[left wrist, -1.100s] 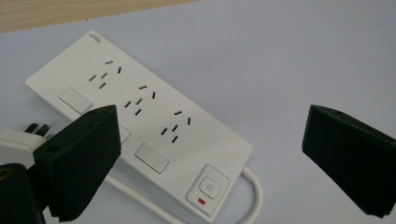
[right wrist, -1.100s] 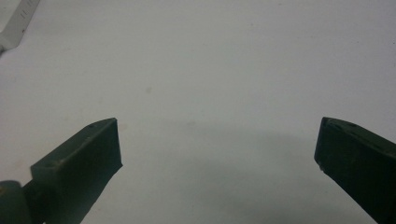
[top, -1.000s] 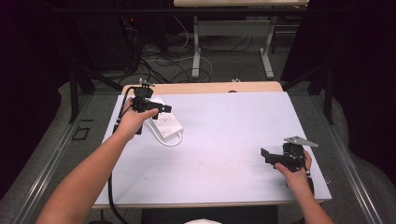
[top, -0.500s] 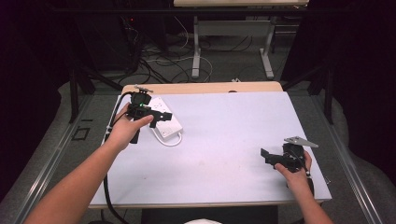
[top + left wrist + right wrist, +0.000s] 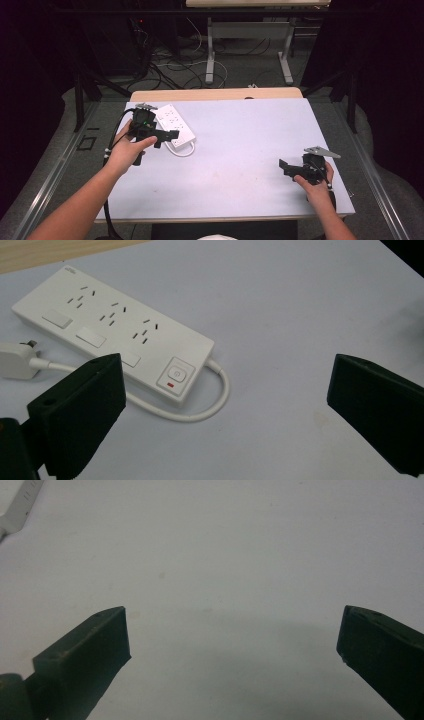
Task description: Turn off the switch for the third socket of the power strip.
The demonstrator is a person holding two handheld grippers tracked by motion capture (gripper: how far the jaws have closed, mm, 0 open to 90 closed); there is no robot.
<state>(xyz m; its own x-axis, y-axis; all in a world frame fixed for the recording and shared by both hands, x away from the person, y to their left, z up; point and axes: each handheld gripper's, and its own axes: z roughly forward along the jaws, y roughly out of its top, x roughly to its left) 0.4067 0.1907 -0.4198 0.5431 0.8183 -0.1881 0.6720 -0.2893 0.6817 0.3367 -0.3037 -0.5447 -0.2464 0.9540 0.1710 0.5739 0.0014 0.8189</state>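
Item 1: white power strip (image 5: 114,335), flat at the far-left of my pale table (image 5: 240,150), short cable (image 5: 210,405) looped at its near end, plug (image 5: 15,360) lying beside it.

Item 2: my left gripper (image 5: 167,135), held just above the strip's near edge, jaws spread wide, nothing between them.

Item 3: my right gripper (image 5: 286,167), low over bare table near the right front corner, well apart from the strip, jaws equally wide, holding nothing.

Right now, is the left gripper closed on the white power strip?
No, the left gripper stands wide open above the table, with the power strip lying untouched beyond it.
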